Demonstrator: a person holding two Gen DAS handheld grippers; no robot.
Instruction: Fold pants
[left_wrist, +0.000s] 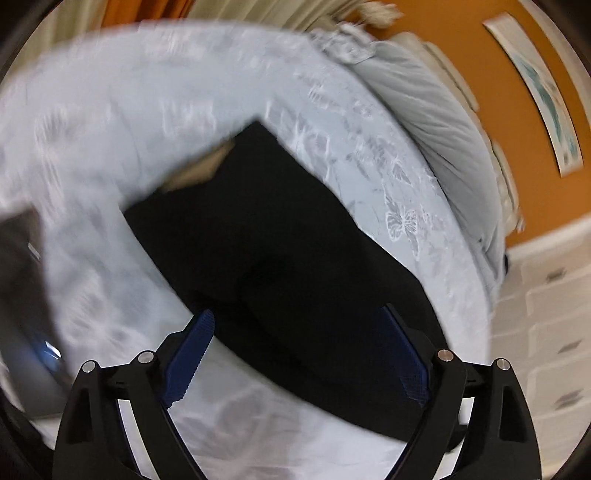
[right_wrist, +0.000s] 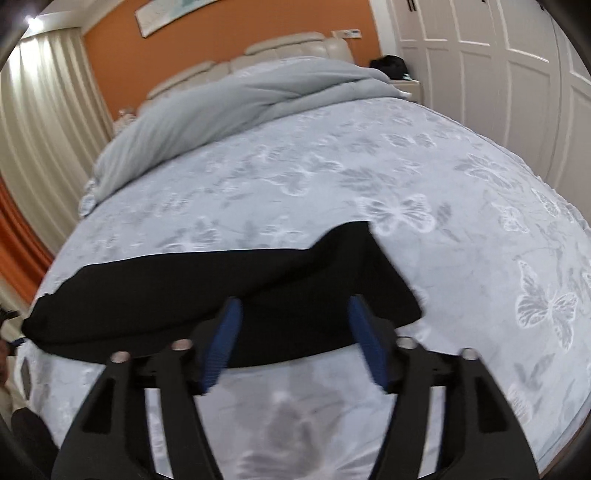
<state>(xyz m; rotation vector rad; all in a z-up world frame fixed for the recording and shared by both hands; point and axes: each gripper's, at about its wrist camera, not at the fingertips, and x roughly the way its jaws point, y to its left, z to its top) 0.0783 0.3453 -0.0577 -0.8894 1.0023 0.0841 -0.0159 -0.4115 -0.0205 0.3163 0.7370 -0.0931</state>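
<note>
pants (right_wrist: 229, 295): black, folded into a flat band, lying on the bed near its front edge. in the right wrist view the band runs across the picture, its right end raised into a loose peak, its left end reaching toward the bed's side. in the left wrist view (left_wrist: 280, 251) the same cloth lies on a slant, with a small tan patch showing at its far edge; what that patch is cannot be told through the blur.

left gripper (left_wrist: 299, 332): jaws wide apart, blue pads either side of the pants' near end, nothing pinched; held above the cloth, not touching it.

right gripper (right_wrist: 295, 325): jaws apart, blue pads over the pants' near edge, nothing between them; no contact seen.

bed (right_wrist: 443, 192): covered in a pale blue-grey sheet with a butterfly pattern; the pants are the only garment on it.

duvet (right_wrist: 240, 99): light grey, bunched at the head of the bed, well apart from the pants.

headboard (right_wrist: 288, 44): cream, padded, behind the duvet.

wall (right_wrist: 258, 26): orange, bearing a long framed picture (right_wrist: 173, 11).

curtains (right_wrist: 40, 122): cream, pleated, left of the bed.

wardrobe doors (right_wrist: 480, 48): white, panelled, right of the bed.
</note>
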